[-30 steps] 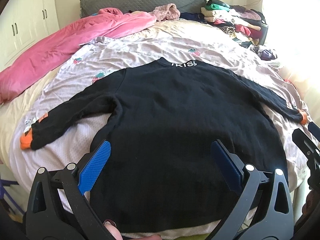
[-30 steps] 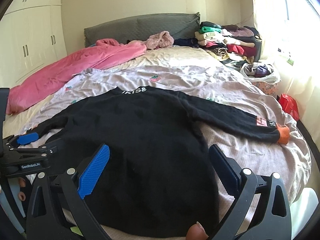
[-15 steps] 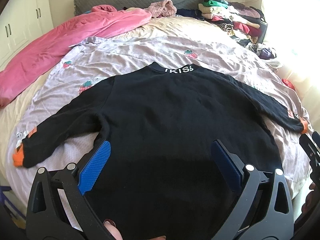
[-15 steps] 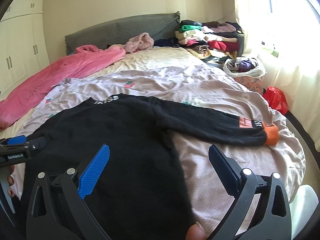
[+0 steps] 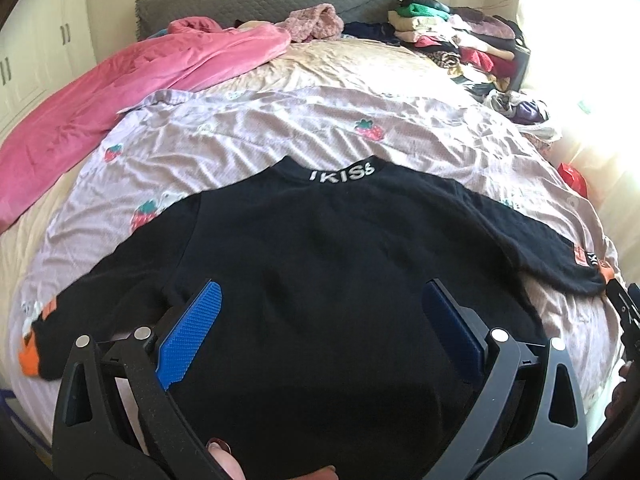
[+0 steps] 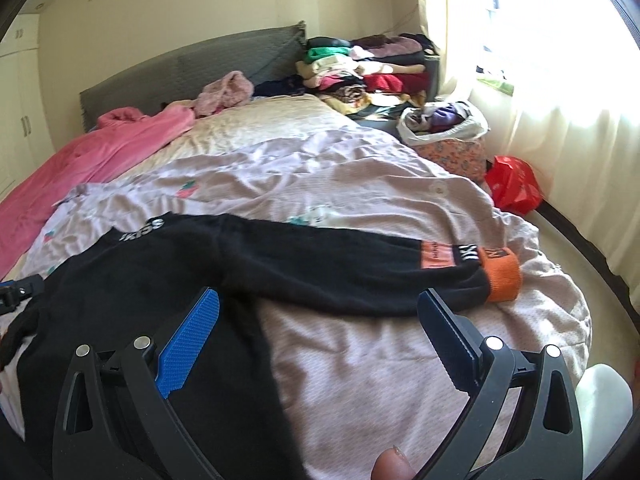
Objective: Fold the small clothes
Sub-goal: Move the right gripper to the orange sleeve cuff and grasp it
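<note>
One white bag (image 6: 444, 128) (mouth gaping) holds crumpled clothes (image 6: 440, 114).

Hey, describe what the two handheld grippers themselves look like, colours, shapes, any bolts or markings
Both match. The left gripper and right gripper each have black plastic arms with triangular cut-outs and round silver bolt heads at the pivots. Each finger carries a flat rectangular blue pad with a fine knurled texture. No cables or sleeves show, and no legible markings. Bare fingertips of the person peek in at the bottom edge.
</note>
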A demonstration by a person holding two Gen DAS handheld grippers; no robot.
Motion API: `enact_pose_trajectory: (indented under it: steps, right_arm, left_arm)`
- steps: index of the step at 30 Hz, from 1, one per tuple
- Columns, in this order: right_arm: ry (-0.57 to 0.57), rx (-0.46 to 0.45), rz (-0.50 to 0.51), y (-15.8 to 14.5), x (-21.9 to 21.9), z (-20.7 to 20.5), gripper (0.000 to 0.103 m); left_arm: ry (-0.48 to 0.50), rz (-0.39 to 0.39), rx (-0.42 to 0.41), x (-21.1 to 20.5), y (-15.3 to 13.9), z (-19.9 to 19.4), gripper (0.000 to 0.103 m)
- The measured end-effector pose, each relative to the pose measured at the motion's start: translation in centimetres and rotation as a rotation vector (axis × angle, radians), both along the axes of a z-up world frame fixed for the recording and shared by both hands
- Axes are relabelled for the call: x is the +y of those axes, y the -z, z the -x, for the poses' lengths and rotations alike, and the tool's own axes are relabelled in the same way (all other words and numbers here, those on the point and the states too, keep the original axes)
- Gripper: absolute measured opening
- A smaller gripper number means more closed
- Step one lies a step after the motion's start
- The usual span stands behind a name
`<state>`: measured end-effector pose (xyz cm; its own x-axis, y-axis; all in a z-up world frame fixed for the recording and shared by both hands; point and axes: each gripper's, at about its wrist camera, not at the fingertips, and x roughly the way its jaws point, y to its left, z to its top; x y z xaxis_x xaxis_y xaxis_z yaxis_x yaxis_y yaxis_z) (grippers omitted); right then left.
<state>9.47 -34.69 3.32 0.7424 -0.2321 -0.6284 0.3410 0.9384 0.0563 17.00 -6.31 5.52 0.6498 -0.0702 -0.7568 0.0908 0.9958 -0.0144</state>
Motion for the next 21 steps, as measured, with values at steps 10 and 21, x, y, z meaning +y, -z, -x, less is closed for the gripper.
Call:
enact_pose_trajectory:
  steps: [10, 21]
  right_arm:
    - [0.161, 0.01, -0.006, 0.3, -6.7, -0.7, 0.099]
    - [0.293, 0.102, -0.036, 2.5, -14.9, -1.8, 0.099]
  left_arm:
    - [0.038, 0.03, -0.006, -1.8, -1.0, -4.1, 0.095]
    - [0.02, 0.038, 0.032, -2.5, 1.0, -8.3, 0.095]
